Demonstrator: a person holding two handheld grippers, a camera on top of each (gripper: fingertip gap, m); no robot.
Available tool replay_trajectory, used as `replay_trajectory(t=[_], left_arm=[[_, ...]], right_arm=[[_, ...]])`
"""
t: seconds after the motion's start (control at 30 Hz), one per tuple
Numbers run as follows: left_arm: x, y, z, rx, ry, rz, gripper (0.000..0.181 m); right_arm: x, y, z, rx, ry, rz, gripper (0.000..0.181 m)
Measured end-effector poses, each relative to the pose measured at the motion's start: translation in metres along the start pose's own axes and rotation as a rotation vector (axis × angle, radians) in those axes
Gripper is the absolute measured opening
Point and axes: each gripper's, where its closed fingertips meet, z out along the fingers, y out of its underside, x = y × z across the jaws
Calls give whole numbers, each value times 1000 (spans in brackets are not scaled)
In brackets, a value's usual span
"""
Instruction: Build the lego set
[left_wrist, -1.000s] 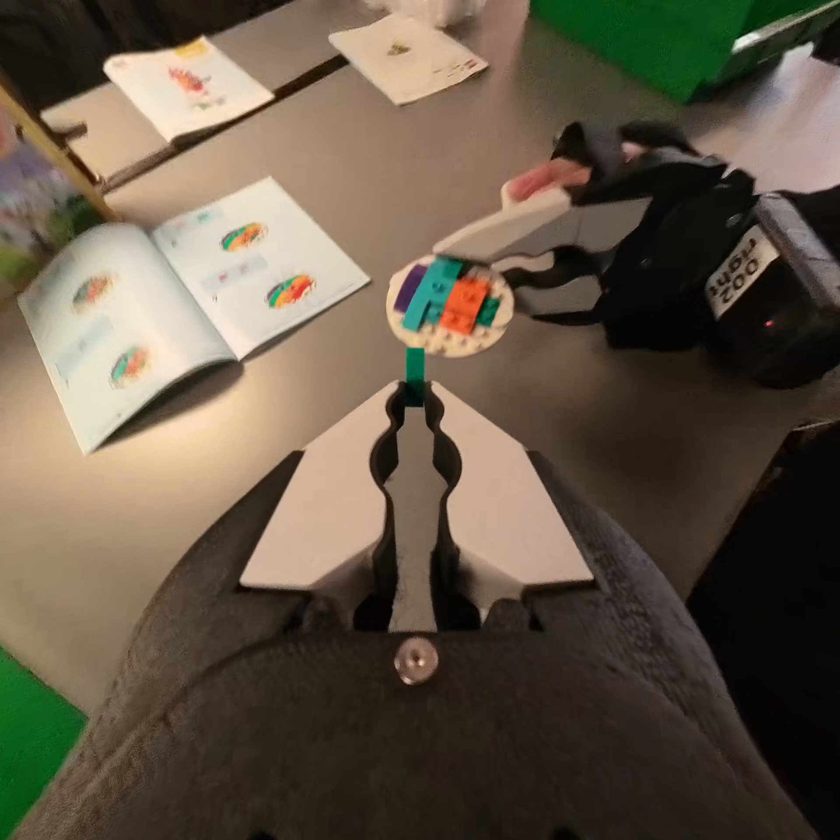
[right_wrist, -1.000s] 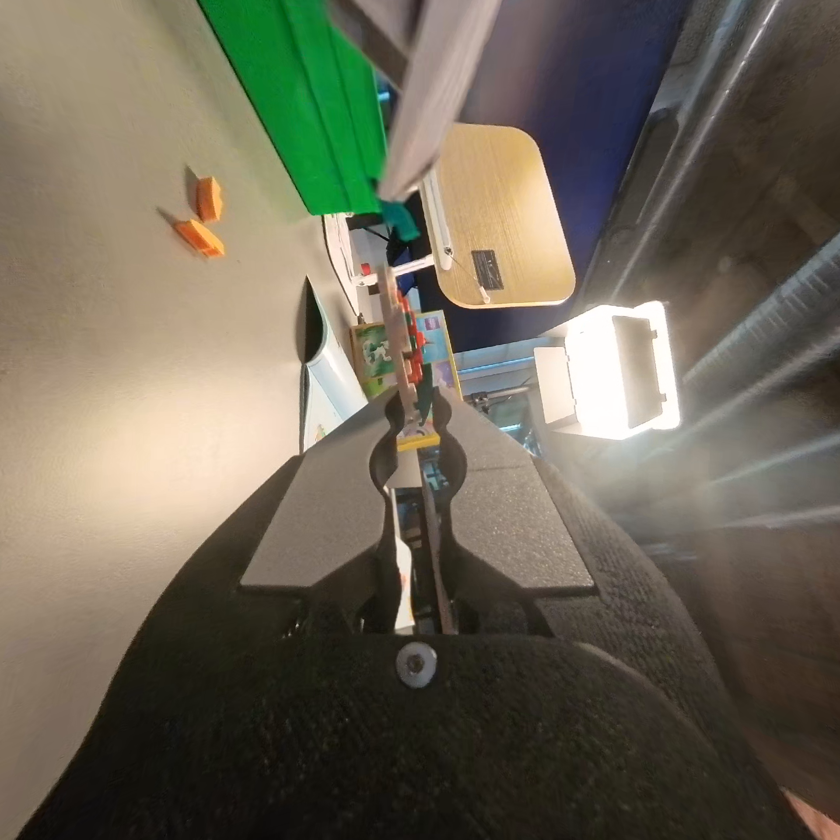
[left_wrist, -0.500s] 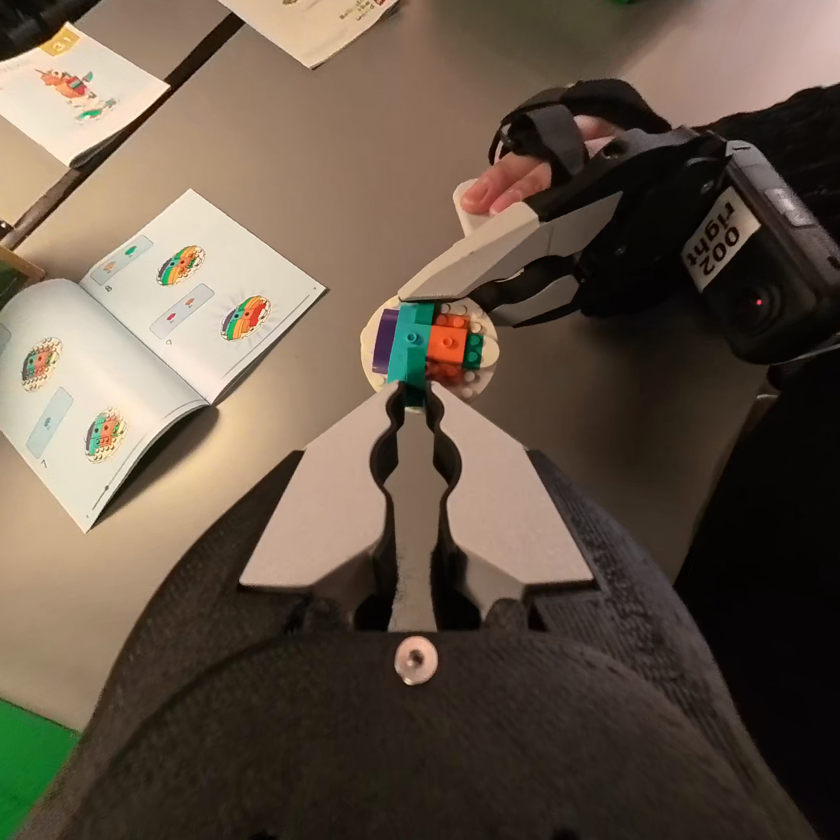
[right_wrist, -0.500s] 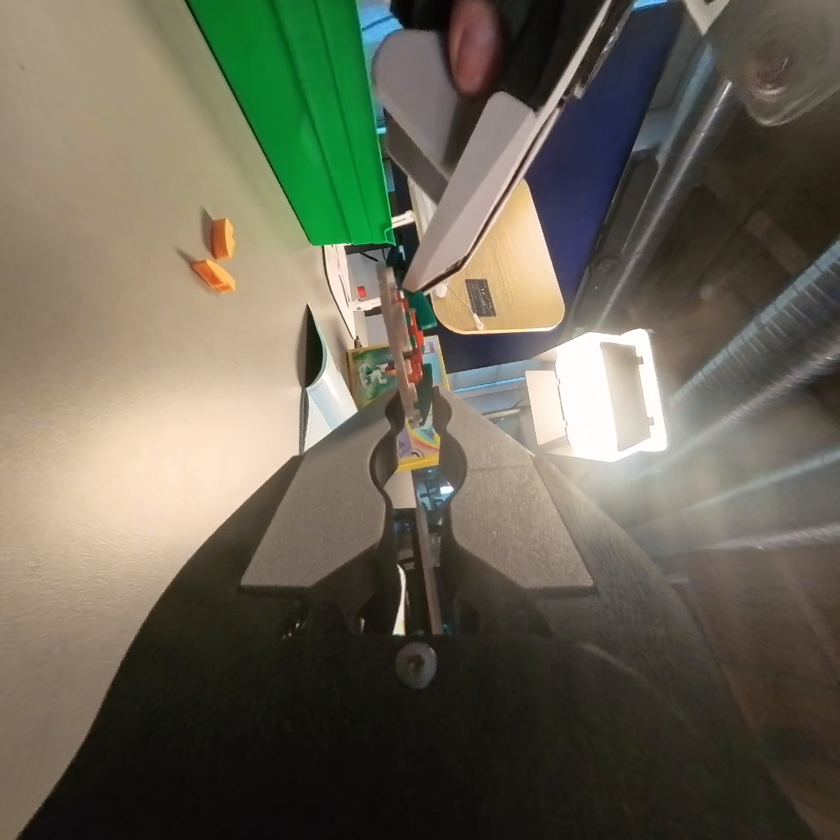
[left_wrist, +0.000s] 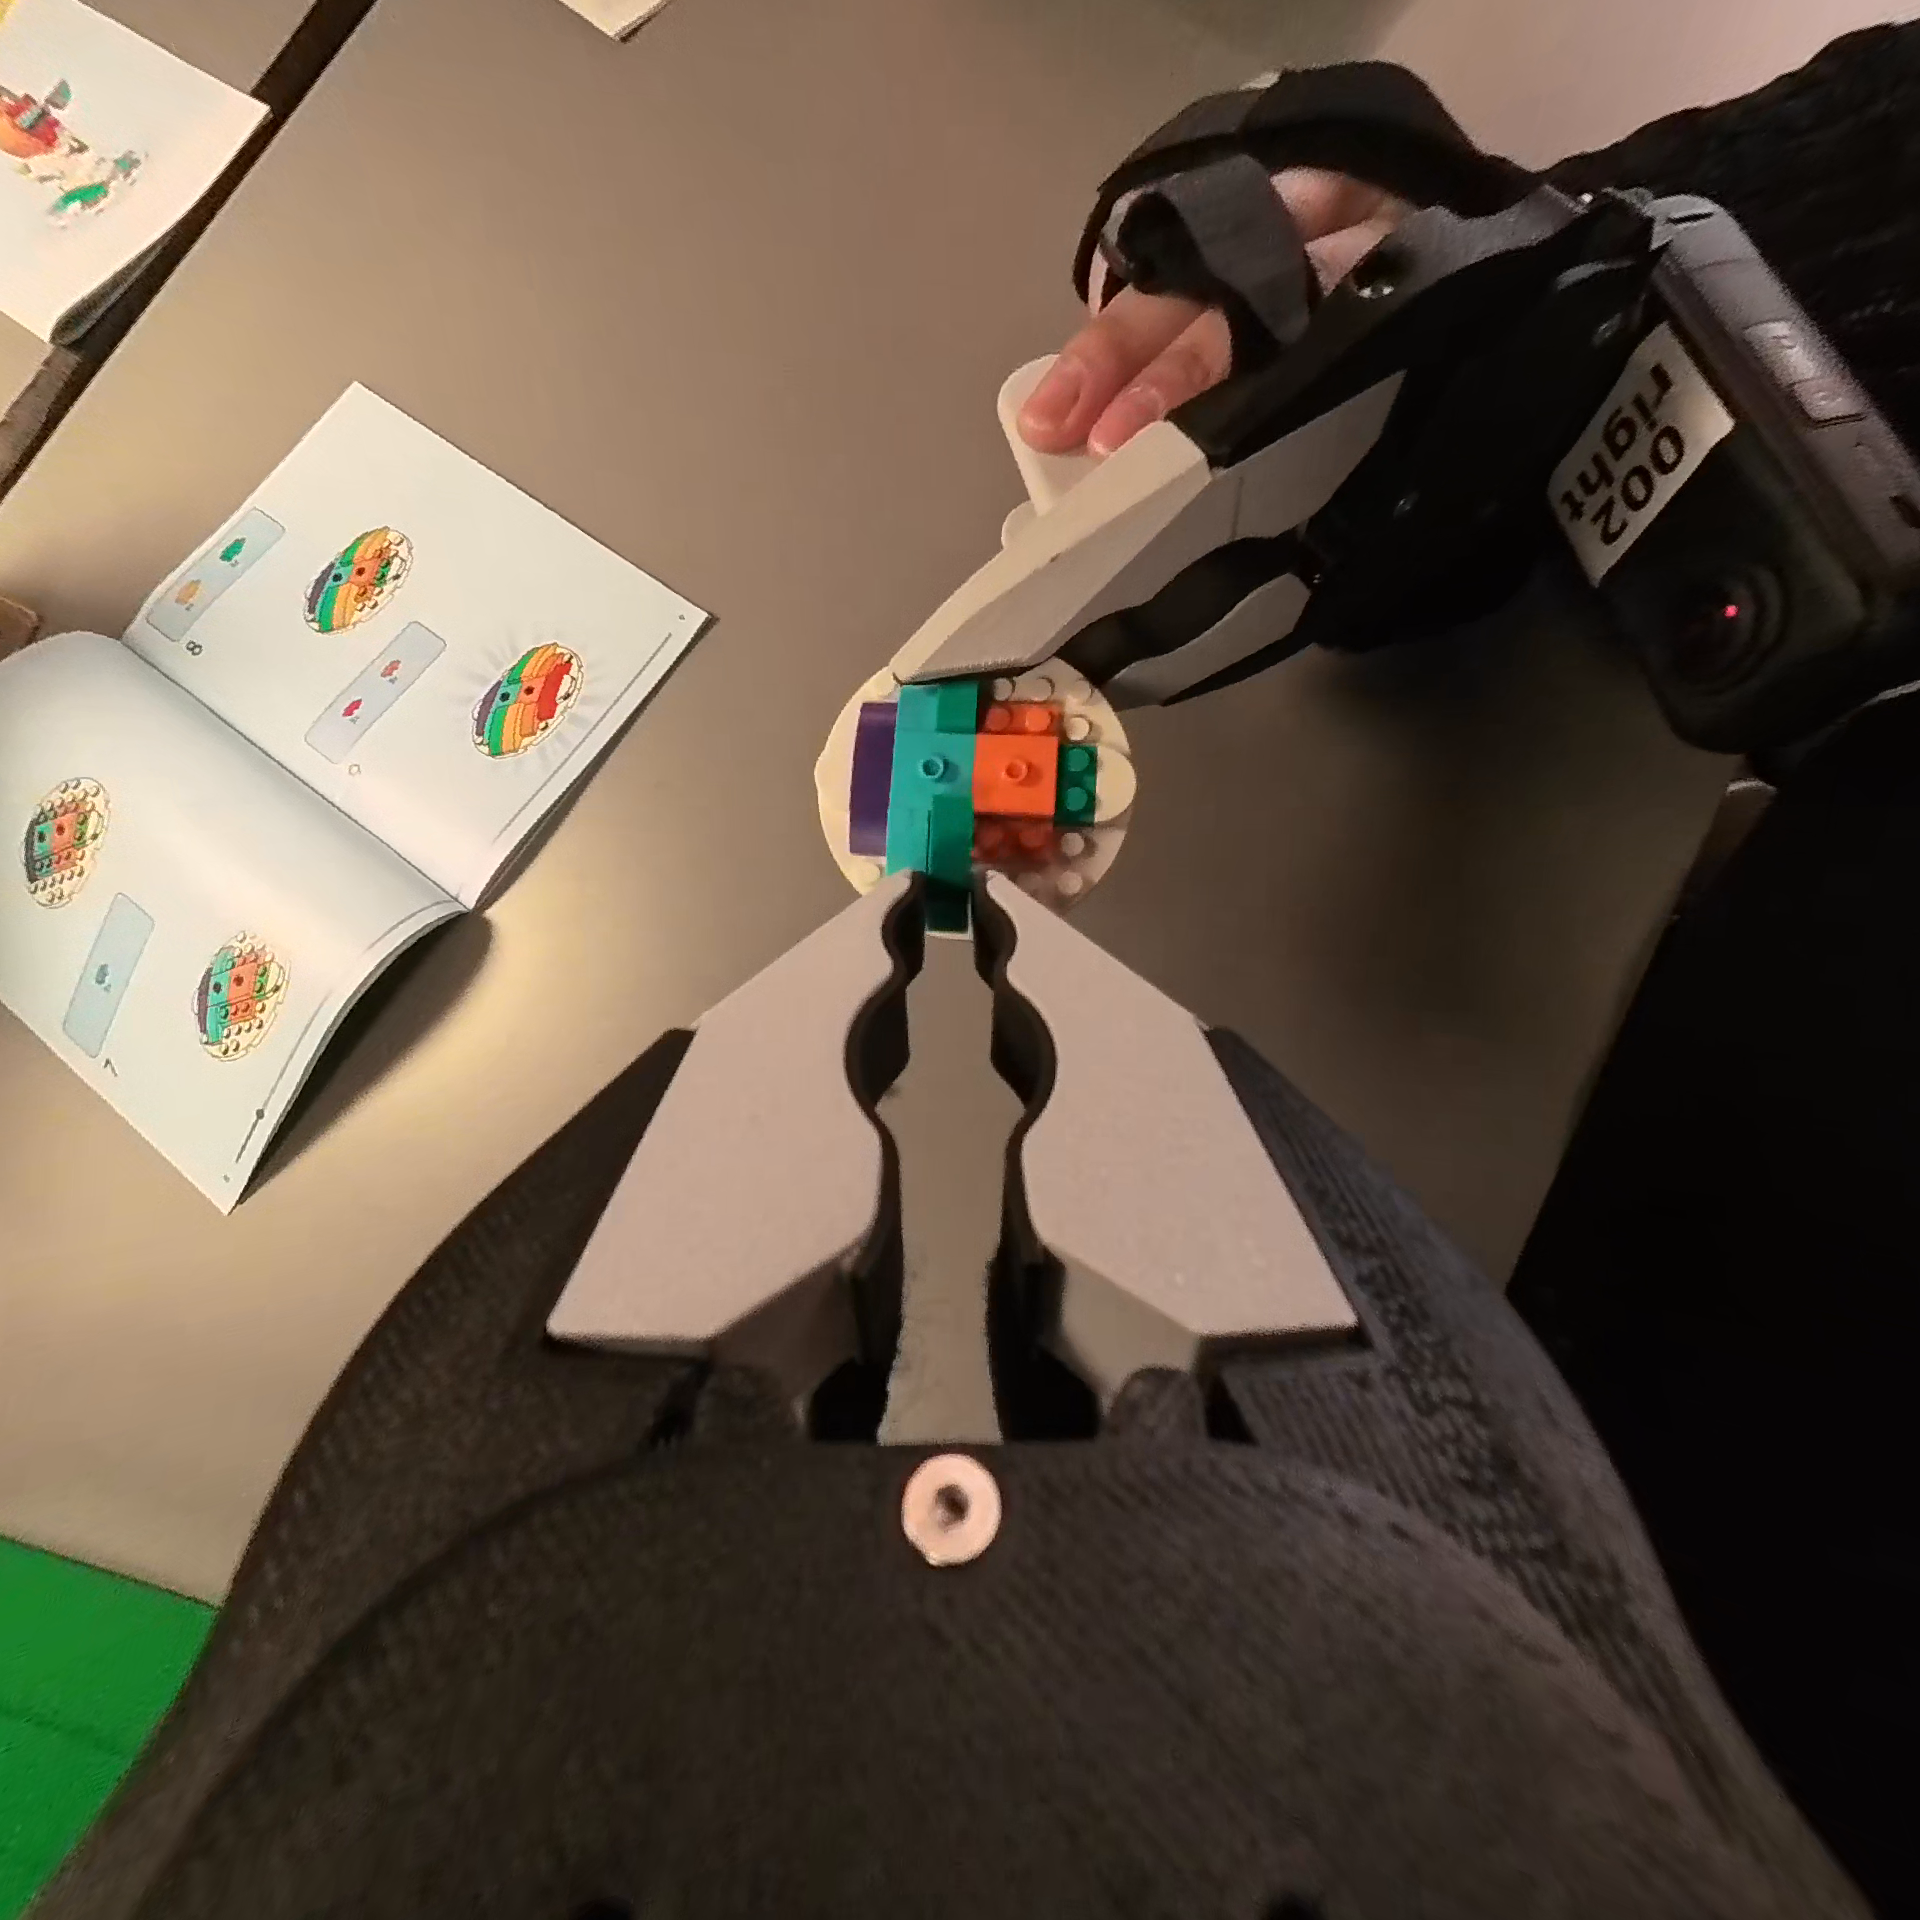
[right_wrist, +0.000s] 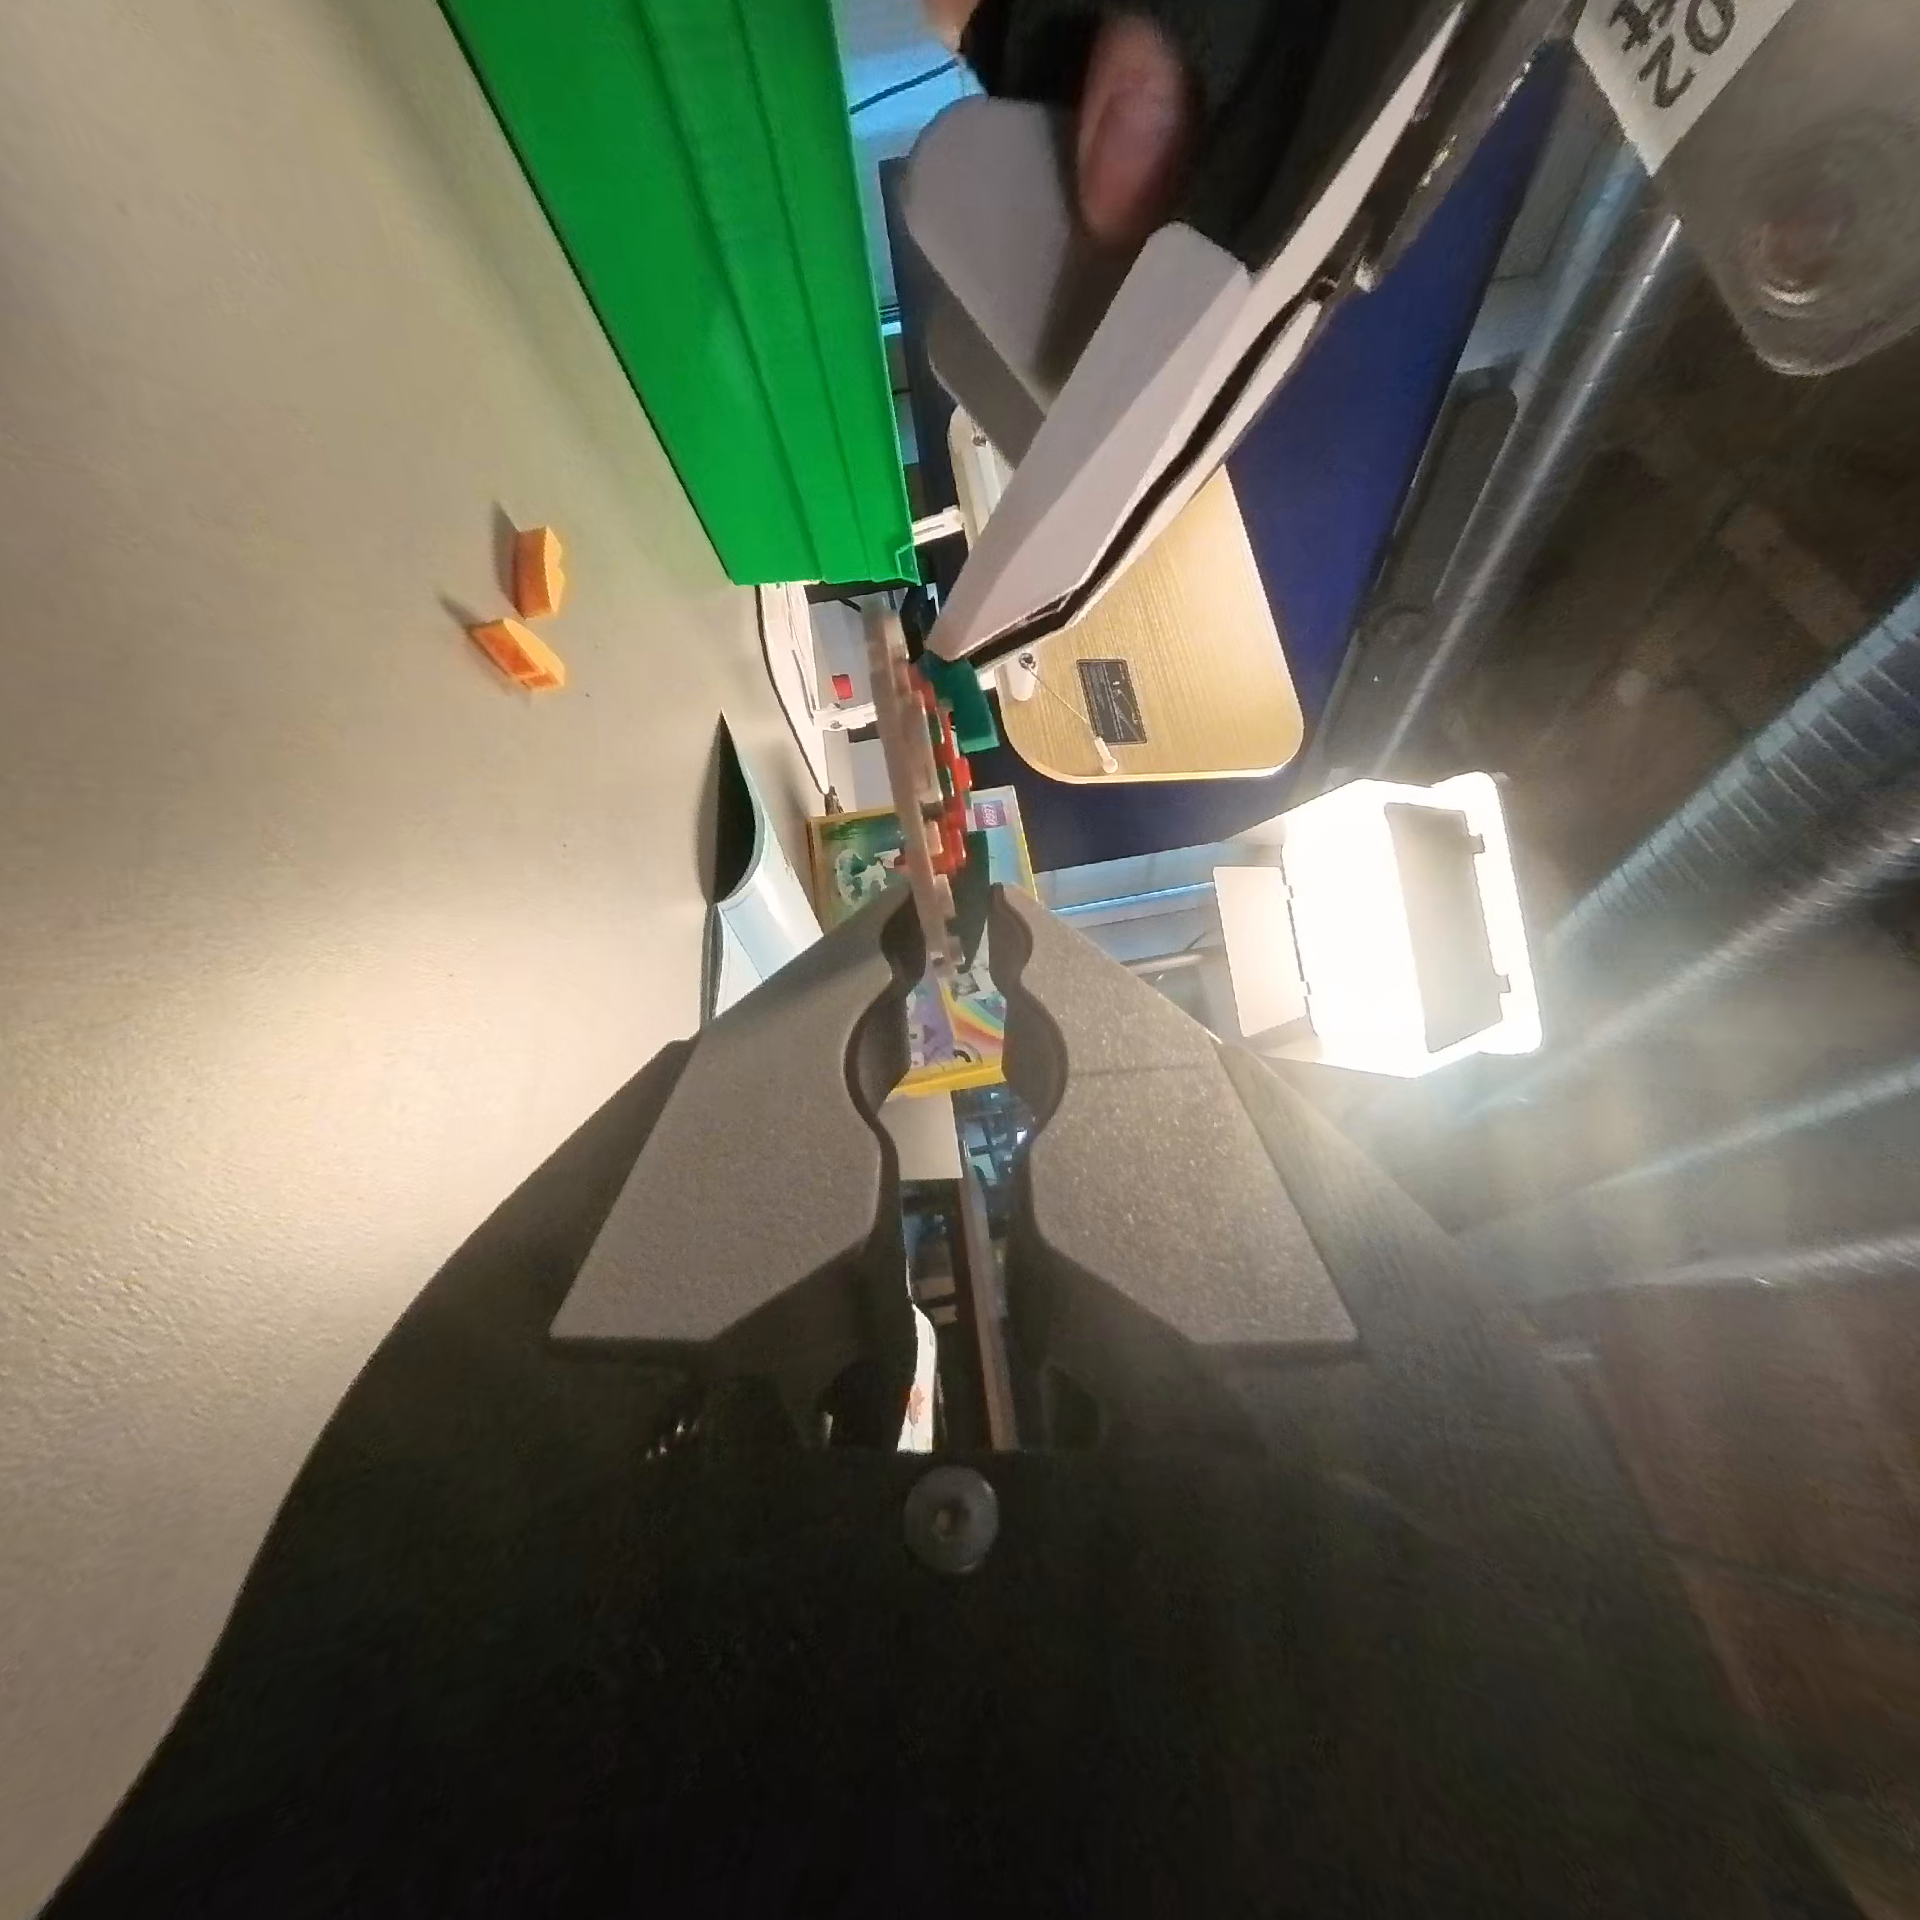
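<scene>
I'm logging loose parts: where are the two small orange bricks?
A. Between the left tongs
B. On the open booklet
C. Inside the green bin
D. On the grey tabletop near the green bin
D: the right wrist view shows the two small orange bricks lying on the grey tabletop beside the green bin.

The disc (left_wrist: 1103, 774) is closed in on two sides: the right gripper (left_wrist: 940, 665) at its far edge, the left gripper (left_wrist: 945, 902) at its near edge. Open table (left_wrist: 727, 312) is left to the far left of it. Farther left, the way is blocked by the open booklet (left_wrist: 343, 769). In the right wrist view, bare table is seen around two orange bricks (right_wrist: 525, 613), bounded by the green bin (right_wrist: 717, 291) just beside them.
</scene>
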Motion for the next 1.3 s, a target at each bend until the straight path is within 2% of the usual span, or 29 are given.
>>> replay_trajectory(t=[0.27, 0.33, 0.43, 0.5, 0.53, 0.67, 0.8, 0.97, 1.3], left_arm=[[0, 1, -2, -6, -11, -3, 21], [-3, -2, -7, 28, -38, -2, 26], [-4, -7, -14, 130, -76, 46, 46], [-8, -3, -14, 183, -191, 167, 60], [-12, 0, -13, 199, -288, 255, 61], [-14, 7, -6, 183, -635, 630, 59], [1, 7, 13, 120, -733, 841, 57], [-3, -2, 17, 109, -855, 925, 52], [-16, 0, 16, 73, -929, 934, 35]], right_arm=[[-1, 0, 0, -1, -7, -1, 10], [-1, 1, 0, -3, -8, 6, 10], [-1, 4, 0, -15, -12, 35, 10], [-1, 6, 0, -22, -18, 51, 10], [-1, 8, 0, -29, -20, 56, 10], [-3, 10, 1, -43, -35, 84, 10], [-4, 11, 1, -44, -44, 97, 10], [-6, 7, 0, -30, -59, 97, 10], [-9, 4, 0, -21, -72, 86, 10]])
